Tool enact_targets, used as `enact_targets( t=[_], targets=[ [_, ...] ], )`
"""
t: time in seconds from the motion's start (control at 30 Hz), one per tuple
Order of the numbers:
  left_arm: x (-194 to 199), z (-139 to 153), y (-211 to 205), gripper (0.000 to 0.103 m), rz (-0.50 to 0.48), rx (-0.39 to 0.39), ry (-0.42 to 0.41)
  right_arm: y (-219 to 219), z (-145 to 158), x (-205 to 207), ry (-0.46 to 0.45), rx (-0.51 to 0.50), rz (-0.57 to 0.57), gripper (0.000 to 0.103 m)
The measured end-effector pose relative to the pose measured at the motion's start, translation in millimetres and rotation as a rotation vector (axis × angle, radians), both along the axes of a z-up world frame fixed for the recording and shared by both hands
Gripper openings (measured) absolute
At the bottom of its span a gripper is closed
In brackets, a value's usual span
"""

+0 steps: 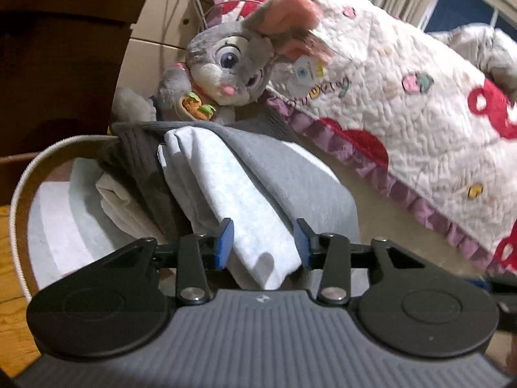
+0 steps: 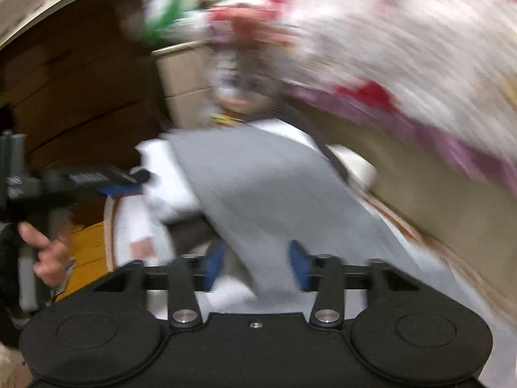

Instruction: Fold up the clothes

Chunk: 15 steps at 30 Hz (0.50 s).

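In the left wrist view, a round basket (image 1: 19,190) with a pale corded rim sits at the left over a wooden floor (image 1: 9,242); folded pale laundry lies inside it, and a dark grey ribbed garment (image 1: 135,155) drapes over its far edge; just right of that, a light grey cloth (image 1: 226,187) runs down from the pile and passes between the blue pads (image 1: 226,242) of the left gripper (image 1: 264,244); the jaws stand part-way apart, and the left pad lies against the cloth's edge while the right pad meets its other side, though whether they pinch it firmly cannot be told; a darker grey garment (image 1: 307,181) lies beneath and to the right of the cloth; behind the pile a grey plush rabbit (image 1: 226,61) with a pink ear leans against a white quilted blanket (image 1: 404,97) with red shapes and a purple frill, which spreads over a beige bed surface (image 1: 371,200) to the right.

The right wrist view is heavily blurred; at the far left a hand (image 2: 45,252) grips the handle of the other gripper, whose blue-tipped fingers (image 2: 119,189) reach toward the pile; in the middle a broad grey garment (image 2: 258,194) slopes down and its lower end lies between the blue pads of the right gripper (image 2: 255,266); these jaws are narrowly apart, and the blur hides whether the pads press the fabric; the blanket smears across the upper right.
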<state>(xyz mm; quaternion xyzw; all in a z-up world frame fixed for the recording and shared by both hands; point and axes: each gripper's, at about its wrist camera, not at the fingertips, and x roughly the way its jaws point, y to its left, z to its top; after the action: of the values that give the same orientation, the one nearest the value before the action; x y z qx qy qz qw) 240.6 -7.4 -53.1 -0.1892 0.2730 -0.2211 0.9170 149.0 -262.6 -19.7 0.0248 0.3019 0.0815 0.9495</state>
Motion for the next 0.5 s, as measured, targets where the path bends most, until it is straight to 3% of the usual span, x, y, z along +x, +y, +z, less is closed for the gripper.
enact_targets(
  t=[0.03,0.1,0.23,0.27,0.37,0.5],
  targets=[
    [1.8,-1.4,3.4,0.038,-0.002,-0.025,0.008,16.5,8.1,18.2,-0.005,-0.032,0.042,0.022],
    [2.0,-5.3,11.5,0.038,-0.014,-0.070,0.027,50.2,20.9,53.3,-0.023,-0.103,0.113,0.022],
    [3.1,-10.9,19.0,0.038,0.012,-0.009,0.047,103.3,17.8,110.2,-0.032,-0.272,0.254,0.025],
    [3.8,-12.1,20.8,0.038,0.019,0.013,0.048,112.0,12.5,122.2,-0.001,-0.290,0.298,0.019],
    [7.7,-17.0,35.6,0.038,0.005,-0.037,0.056,126.7,-6.5,140.6,-0.034,-0.367,0.277,0.024],
    [6.6,-18.4,42.9,0.038,0.009,-0.025,0.026,131.5,-26.6,154.1,-0.082,-0.439,0.189,0.035]
  ],
)
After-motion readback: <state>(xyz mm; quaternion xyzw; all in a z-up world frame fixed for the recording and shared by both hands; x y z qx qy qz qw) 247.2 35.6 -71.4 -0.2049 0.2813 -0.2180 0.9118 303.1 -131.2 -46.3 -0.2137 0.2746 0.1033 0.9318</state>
